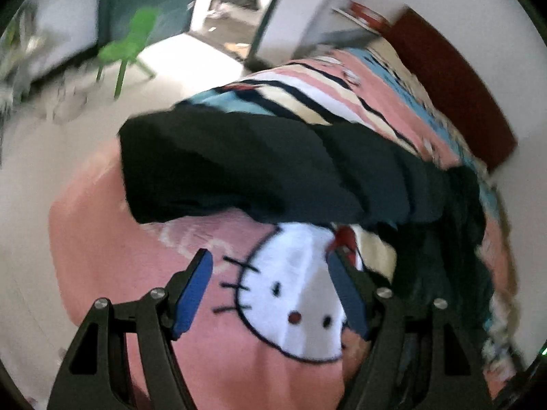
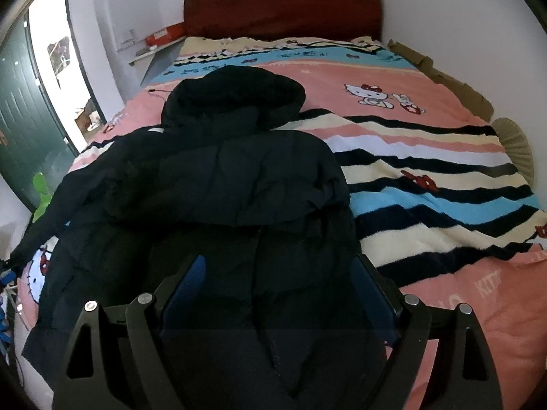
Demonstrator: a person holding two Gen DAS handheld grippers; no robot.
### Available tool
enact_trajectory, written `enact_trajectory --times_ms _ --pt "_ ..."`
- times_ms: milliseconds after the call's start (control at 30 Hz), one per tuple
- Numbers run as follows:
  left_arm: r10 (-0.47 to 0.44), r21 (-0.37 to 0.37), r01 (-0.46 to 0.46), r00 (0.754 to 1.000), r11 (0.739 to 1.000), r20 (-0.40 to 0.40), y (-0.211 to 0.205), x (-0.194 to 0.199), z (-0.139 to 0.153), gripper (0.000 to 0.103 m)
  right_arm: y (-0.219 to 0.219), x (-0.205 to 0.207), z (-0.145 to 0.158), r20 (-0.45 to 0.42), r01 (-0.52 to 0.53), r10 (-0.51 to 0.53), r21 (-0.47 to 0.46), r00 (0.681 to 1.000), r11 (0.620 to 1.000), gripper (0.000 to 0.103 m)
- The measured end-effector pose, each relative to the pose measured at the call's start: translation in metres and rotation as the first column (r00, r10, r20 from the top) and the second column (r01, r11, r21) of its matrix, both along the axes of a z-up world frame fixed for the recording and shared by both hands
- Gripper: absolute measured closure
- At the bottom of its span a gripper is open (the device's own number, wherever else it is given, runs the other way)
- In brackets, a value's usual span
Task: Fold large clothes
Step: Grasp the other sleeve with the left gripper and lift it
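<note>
We see a black coat (image 2: 218, 184) spread along the bed's (image 2: 444, 177) left edge, hood toward the headboard (image 2: 283, 8). Our left gripper (image 1: 273, 280) hangs wide open, empty, over the blanket (image 1: 239, 341); our right gripper (image 2: 277, 273) gapes wide over the coat's hem, gripping nothing.

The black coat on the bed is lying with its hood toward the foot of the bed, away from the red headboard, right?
Not quite. The black coat does lie on the bed, but its hood points toward the red headboard, not toward the foot. The right wrist view shows this.
</note>
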State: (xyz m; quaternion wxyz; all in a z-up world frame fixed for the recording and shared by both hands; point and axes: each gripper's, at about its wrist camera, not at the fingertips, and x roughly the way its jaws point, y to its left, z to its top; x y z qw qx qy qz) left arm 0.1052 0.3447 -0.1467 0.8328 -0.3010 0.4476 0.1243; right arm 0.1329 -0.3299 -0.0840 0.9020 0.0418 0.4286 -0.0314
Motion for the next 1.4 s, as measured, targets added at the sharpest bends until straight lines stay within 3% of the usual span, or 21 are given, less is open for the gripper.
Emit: enact_trajectory --times_ms 100,200,433,500,567,600,667,767,1033,1400 --pt "0.105 -0.146 -0.098 0.993 0.984 0.045 0.026 0.000 -0.018 0.035 0.006 0.005 -0.001 -0.008 0.002 -0.002 -0.017 1.000 1.000 0.017" --pt "0.212 -0.286 -0.184 0.975 0.940 0.069 0.042 0.010 -0.035 0.035 0.011 0.010 -0.003 -0.022 -0.005 0.004 -0.046 1.000 0.999 0.017" --pt "0.404 -0.438 -0.344 0.913 0.830 0.049 0.068 0.030 -0.057 0.038 0.015 0.018 -0.005 -0.038 -0.013 0.009 -0.086 0.999 0.996 0.017" --pt "0.449 -0.449 -0.386 0.893 0.806 0.037 0.075 0.031 -0.061 0.047 0.014 0.020 -0.006 -0.041 -0.008 0.005 -0.087 0.999 0.996 0.017" --pt "0.465 -0.456 -0.404 0.885 0.793 0.025 0.080 0.031 -0.065 0.071 0.012 0.022 -0.006 -0.041 -0.008 0.004 -0.092 0.999 0.996 0.017" --pt "0.469 -0.467 -0.404 0.883 0.787 0.027 0.082 0.030 -0.067 0.076 0.012 0.022 -0.006 -0.041 -0.007 0.004 -0.094 0.999 0.996 0.017" --pt "0.463 -0.456 -0.396 0.886 0.797 0.039 0.083 0.029 -0.065 0.086 0.009 0.023 -0.006 -0.039 -0.007 0.003 -0.093 0.999 0.996 0.017" --pt "0.440 -0.420 -0.376 0.896 0.826 0.063 0.081 0.031 -0.055 0.089 0.005 0.024 -0.007 -0.035 -0.001 -0.002 -0.088 0.999 0.996 0.017" --pt "0.381 -0.326 -0.325 0.916 0.888 0.124 0.067 0.031 -0.009 0.090 -0.010 0.015 -0.007 -0.018 0.012 -0.013 -0.052 1.000 0.999 0.017" --pt "0.268 -0.187 -0.227 0.935 0.956 0.234 0.017 0.033 0.082 0.092 -0.062 -0.011 0.003 0.041 0.081 -0.080 -0.022 0.996 0.996 0.017"
